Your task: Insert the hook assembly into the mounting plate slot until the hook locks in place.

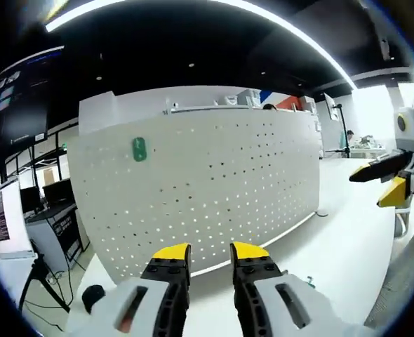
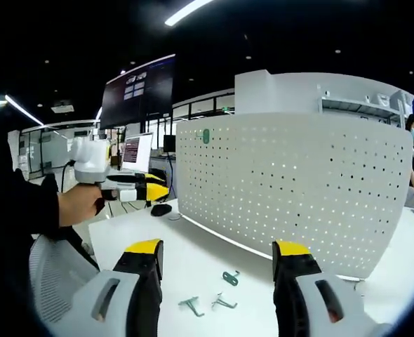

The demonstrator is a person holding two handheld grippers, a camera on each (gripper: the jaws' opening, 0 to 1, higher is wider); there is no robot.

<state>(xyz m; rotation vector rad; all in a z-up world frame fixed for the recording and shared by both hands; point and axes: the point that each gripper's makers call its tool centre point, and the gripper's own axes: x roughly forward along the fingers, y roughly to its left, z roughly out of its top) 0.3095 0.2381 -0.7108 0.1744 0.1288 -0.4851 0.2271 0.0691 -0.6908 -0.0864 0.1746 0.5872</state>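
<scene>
Your right gripper (image 2: pixel 214 263) hangs wide apart, empty, above three hooks (image 2: pixel 208 296) on the table (image 2: pixel 193 256) before the pegboard (image 2: pixel 291 189). Left gripper (image 1: pixel 210 261) is slightly parted, empty. Small hooks could skid when pinched.

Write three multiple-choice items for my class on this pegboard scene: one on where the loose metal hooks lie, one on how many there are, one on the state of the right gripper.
1. Where do the metal hooks lie?
A. On the white table in front of the pegboard
B. Hung on the pegboard
C. Held in the left gripper

2. How many hooks lie there?
A. One
B. Three
C. Six

3. How do the right gripper's fingers stand?
A. Shut on a hook
B. Shut on nothing
C. Wide apart, holding nothing

Answers:
1 A: they rest on the white table, below the pegboard.
2 B: three separate pieces show between the fingers.
3 C: the yellow-tipped fingers stand far apart with only table between them.
</scene>
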